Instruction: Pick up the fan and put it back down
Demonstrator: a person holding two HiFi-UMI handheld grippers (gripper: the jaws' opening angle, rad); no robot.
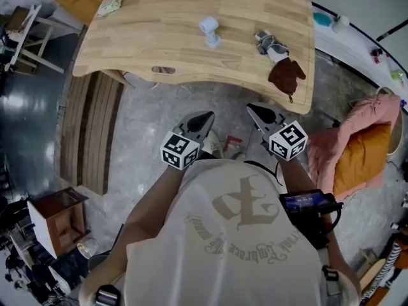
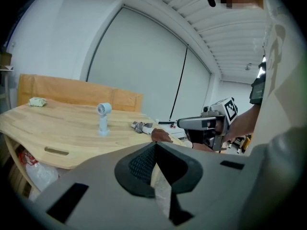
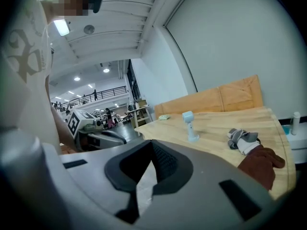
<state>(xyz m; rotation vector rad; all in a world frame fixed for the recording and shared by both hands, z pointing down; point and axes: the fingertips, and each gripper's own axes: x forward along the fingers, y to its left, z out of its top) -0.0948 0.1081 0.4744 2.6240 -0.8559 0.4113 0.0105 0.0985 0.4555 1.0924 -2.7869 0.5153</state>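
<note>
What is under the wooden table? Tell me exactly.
In the left gripper view a white bag with something red inside sits under the wooden table. From the head view the table itself covers nearly everything beneath it.

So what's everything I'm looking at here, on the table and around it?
table: one, light wood, ahead of the person
fan: one, pale blue, upright near the table's middle
grey bundle: one, grey and white, right of the fan
brown glove: one, dark brown, table's near right edge
crumpled wad: one, pale green, table's far left corner
pink cloth: one, pink, floor at right
orange cushion: one, orange, under the pink cloth
planks: several, brown, floor at left
box: one, dark wood, floor at lower left
left gripper: one, grey, short of the table, jaws shut, empty
right gripper: one, grey, beside it, jaws shut, empty
</note>
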